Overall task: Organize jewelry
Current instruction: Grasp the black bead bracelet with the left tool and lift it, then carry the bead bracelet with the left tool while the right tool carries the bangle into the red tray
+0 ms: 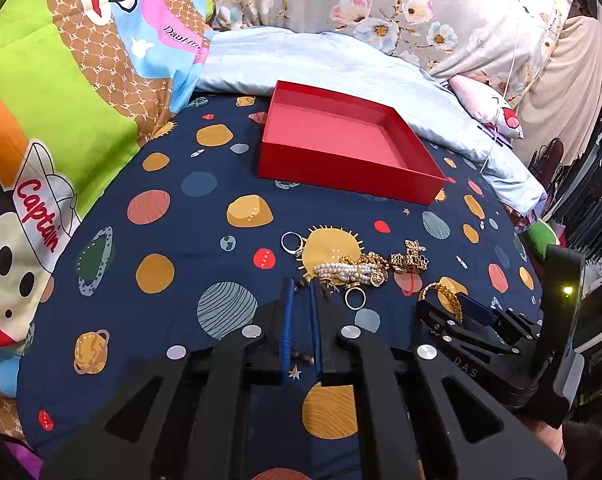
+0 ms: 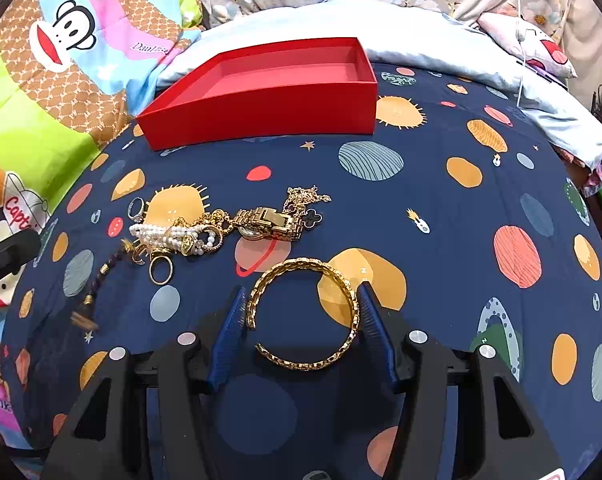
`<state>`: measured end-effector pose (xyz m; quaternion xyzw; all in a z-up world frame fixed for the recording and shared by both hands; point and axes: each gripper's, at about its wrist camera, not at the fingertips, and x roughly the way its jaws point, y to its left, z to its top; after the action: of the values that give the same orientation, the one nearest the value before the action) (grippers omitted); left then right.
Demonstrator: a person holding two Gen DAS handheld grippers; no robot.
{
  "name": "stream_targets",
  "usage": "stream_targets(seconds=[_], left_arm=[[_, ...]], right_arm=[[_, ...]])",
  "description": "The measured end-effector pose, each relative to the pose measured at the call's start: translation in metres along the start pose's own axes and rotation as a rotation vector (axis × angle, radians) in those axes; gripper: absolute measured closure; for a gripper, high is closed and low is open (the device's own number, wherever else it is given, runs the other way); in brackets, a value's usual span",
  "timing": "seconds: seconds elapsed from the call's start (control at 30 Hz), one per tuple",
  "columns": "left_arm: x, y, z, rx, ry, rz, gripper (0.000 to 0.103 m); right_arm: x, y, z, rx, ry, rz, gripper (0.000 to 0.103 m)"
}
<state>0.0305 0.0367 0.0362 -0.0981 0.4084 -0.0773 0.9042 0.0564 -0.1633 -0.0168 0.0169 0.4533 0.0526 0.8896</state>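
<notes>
The right gripper (image 2: 301, 304) stands wide open around the open-ended gold chain-link bangle (image 2: 305, 312), which lies flat on the navy planet-print bedsheet (image 2: 441, 208). The left gripper (image 1: 301, 300) is nearly closed with nothing visibly between its blue pads, beside the pearl bracelet (image 1: 347, 272). Squeezed across its gap, the bangle could flex, spring free and miss the empty red cardboard tray (image 2: 261, 108)

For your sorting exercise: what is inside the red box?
The red box shows only its bare pink floor; no jewelry lies inside. In the right wrist view, its near wall hides the floor's front strip.
</notes>
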Motion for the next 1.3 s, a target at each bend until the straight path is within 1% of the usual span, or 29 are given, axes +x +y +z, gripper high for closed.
stream_targets(seconds=[0.13,0.2,0.27,0.3,0.33,0.37,0.47,0.5,0.53,0.6,0.63,0.67,0.83,1.0,1.2,1.3], left_arm=[[0.003,0.001,0.0,-0.005,0.014,0.0,0.096],[0.008,0.001,-0.001,-0.011,0.035,-0.018,0.094],[0.015,-0.004,-0.005,0.008,0.056,-0.016,0.083],[0.018,-0.006,-0.008,0.018,0.059,0.0,0.071],[0.023,-0.007,-0.011,0.028,0.062,0.026,0.067],[0.031,-0.007,-0.013,0.029,0.078,0.041,0.067],[0.048,-0.001,-0.017,0.014,0.112,0.054,0.069],[0.053,-0.001,-0.018,0.024,0.119,0.067,0.073],[0.057,-0.001,-0.019,0.034,0.125,0.07,0.081],[0.059,-0.002,-0.02,0.051,0.111,0.088,0.088],[0.06,-0.003,-0.02,0.061,0.109,0.092,0.094],[0.061,-0.004,-0.02,0.067,0.104,0.097,0.095],[0.057,-0.003,-0.018,0.066,0.097,0.071,0.096],[0.03,-0.007,-0.007,0.05,0.047,0.019,0.096],[-0.01,-0.016,0.02,0.056,-0.029,-0.047,0.096],[-0.025,-0.025,0.044,0.089,-0.072,-0.072,0.096]], right_arm=[[-0.003,-0.003,-0.002,0.006,-0.001,0.005,0.048],[-0.005,-0.005,-0.002,0.017,0.001,0.011,0.048],[-0.009,-0.007,-0.003,0.027,-0.003,0.018,0.048],[-0.011,-0.008,-0.003,0.031,-0.005,0.021,0.048],[-0.012,-0.009,-0.003,0.033,-0.005,0.024,0.048],[-0.013,-0.01,-0.004,0.036,-0.003,0.027,0.048],[-0.017,-0.011,-0.004,0.042,-0.004,0.031,0.048],[-0.018,-0.011,-0.004,0.042,-0.006,0.031,0.048],[-0.019,-0.011,-0.004,0.042,-0.008,0.031,0.048],[-0.02,-0.01,-0.004,0.036,-0.012,0.027,0.048],[-0.02,-0.01,-0.004,0.034,-0.013,0.027,0.048],[-0.02,-0.01,-0.004,0.034,-0.013,0.029,0.048],[-0.023,-0.009,-0.002,0.033,-0.016,0.042,0.048],[-0.038,-0.009,0.001,0.032,-0.046,0.055,0.048],[-0.063,-0.01,0.016,0.032,-0.106,0.078,0.048],[-0.075,-0.012,0.037,0.026,-0.149,0.094,0.048]])
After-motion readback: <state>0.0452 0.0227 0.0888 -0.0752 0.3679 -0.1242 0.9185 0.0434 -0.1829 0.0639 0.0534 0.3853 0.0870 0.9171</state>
